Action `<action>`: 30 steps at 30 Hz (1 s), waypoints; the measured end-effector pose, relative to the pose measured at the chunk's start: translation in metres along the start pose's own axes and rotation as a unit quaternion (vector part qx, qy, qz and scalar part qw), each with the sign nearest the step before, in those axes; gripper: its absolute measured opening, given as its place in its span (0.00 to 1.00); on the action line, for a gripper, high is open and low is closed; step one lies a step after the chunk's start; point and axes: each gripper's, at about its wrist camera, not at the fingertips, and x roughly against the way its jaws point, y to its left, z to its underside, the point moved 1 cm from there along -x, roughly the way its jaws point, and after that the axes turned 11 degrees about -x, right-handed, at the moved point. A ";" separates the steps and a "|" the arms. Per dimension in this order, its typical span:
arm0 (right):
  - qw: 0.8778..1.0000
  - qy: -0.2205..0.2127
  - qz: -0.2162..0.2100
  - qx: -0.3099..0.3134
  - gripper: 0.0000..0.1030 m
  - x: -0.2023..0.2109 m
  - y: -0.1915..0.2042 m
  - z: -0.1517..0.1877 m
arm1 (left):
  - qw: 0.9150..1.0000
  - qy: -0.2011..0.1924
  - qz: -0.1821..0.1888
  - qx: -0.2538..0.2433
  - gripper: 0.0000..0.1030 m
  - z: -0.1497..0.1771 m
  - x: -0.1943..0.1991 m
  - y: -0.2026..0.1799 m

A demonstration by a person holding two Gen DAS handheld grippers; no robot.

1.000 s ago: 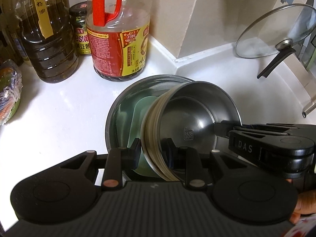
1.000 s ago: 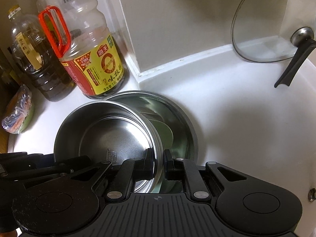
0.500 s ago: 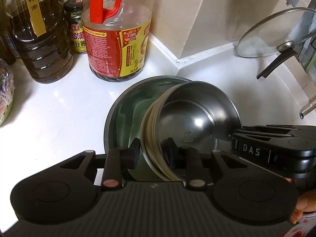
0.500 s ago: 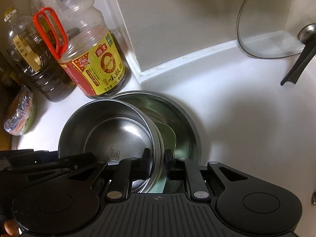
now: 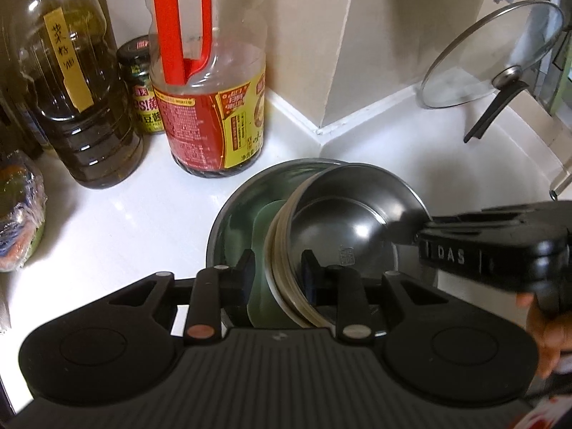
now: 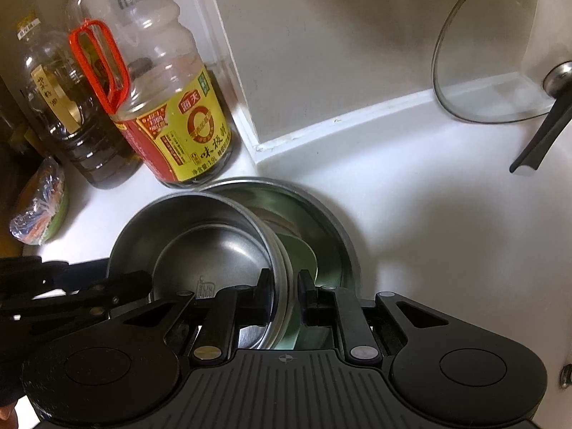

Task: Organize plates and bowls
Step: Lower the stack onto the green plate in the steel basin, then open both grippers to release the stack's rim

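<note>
A wide steel basin [image 5: 228, 225] sits on the white surface [image 5: 107, 221] just in front of the soy sauce bottle [image 5: 211, 107], and leaning inside it is a pale green plate [image 5: 262, 236]. A smaller steel bowl [image 5: 343, 228] is tipped up on its side within the basin, its open mouth facing away from the plate and its ringed underside close against the green.

Behind stand a big oil jug [image 5: 68, 89] holding dark oil, a small green-labelled jar [image 5: 141, 89] between jug and bottle, and the soy sauce bottle with only a dark layer at its bottom. A plastic-wrapped bundle [image 5: 18, 221] lies at the edge of the surface, and a glass lid [image 5: 493, 53] leans in the far corner.

Against a second ago, the bowl and basin sit much as they did; the view from the left side has swung a little, so the bottles show higher and more upright.

The left tongs [image 5: 277, 271] are clenched on the bowl's near wall, one finger outside by the plate and the other inside; they have just been closing a touch further on it. The right tongs [image 6: 284, 293] are nearly closed and pinch the opposite part of the same bowl's rim, one finger inside, the other between bowl and plate.
</note>
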 end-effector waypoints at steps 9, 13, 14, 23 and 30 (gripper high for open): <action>1.000 -0.008 0.005 0.010 0.11 0.002 0.002 0.003 | 1.000 -0.013 0.015 -0.004 0.14 0.003 0.001 -0.002; 1.000 -0.007 0.017 0.003 0.12 0.005 0.003 0.007 | 1.000 -0.017 0.016 -0.007 0.13 0.000 -0.002 0.000; 1.000 -0.007 0.018 0.000 0.12 0.006 0.003 0.009 | 1.000 -0.018 0.016 -0.009 0.13 0.000 -0.003 0.000; 0.999 -0.003 0.016 -0.043 0.16 0.014 -0.001 0.015 | 0.999 -0.019 0.011 -0.024 0.11 -0.003 -0.011 -0.002; 0.999 -0.020 -0.008 -0.043 0.17 0.019 -0.008 0.020 | 0.999 -0.028 0.016 -0.025 0.11 -0.003 -0.012 0.001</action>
